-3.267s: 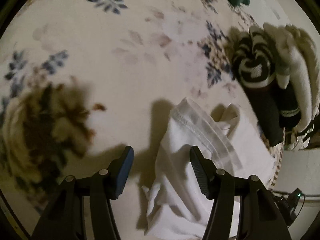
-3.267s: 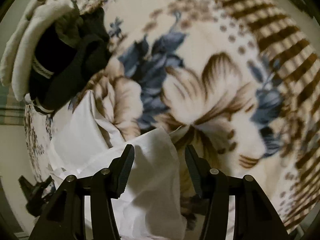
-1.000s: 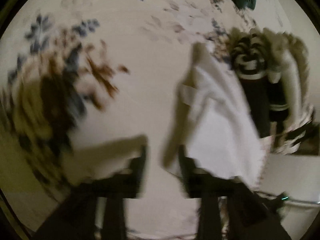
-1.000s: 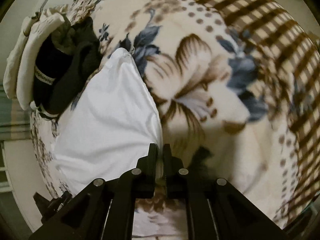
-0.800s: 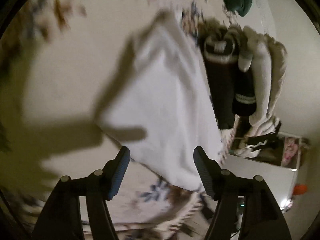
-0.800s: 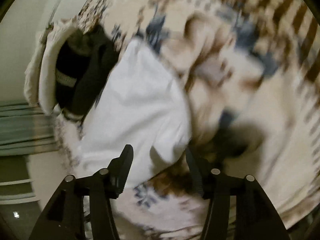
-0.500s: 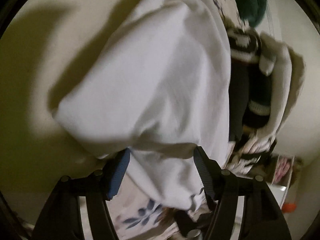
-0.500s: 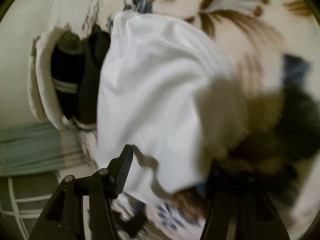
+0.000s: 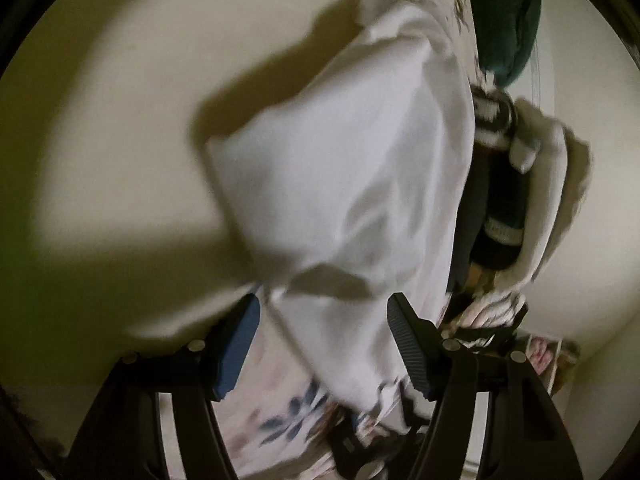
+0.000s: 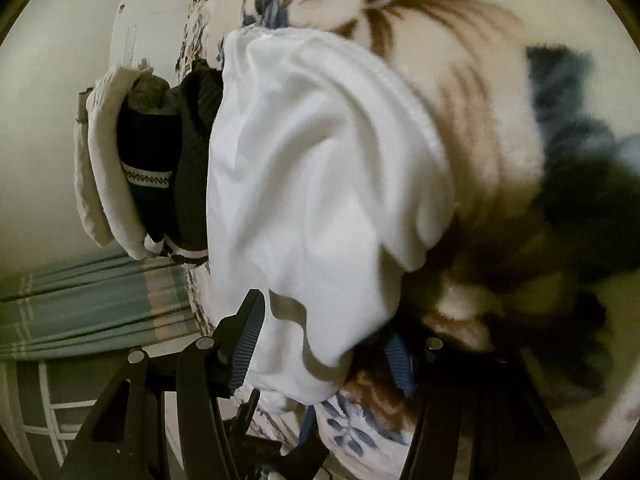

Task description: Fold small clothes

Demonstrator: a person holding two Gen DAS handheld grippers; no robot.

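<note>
A white garment [image 9: 352, 184] lies folded over on the floral blanket [image 10: 460, 92], close in front of both cameras. It also shows in the right wrist view [image 10: 312, 184]. My left gripper [image 9: 322, 336] is open, low at the garment's near edge, with the cloth between and above its fingers. My right gripper [image 10: 324, 340] is open too, and a fold of the white cloth hangs between its fingers. Neither gripper is pinching the cloth.
A pile of black, striped and cream clothes [image 9: 504, 184] lies just beyond the white garment; it also shows in the right wrist view [image 10: 144, 168]. A dark green item [image 9: 508, 12] sits farther back. The bed edge, a teal curtain [image 10: 88, 300] and a white rack [image 10: 48, 412] are at left.
Both grippers held the white garment shut about a second ago, carried it over in a fold, then opened. Since then both have dropped close to the folded cloth.
</note>
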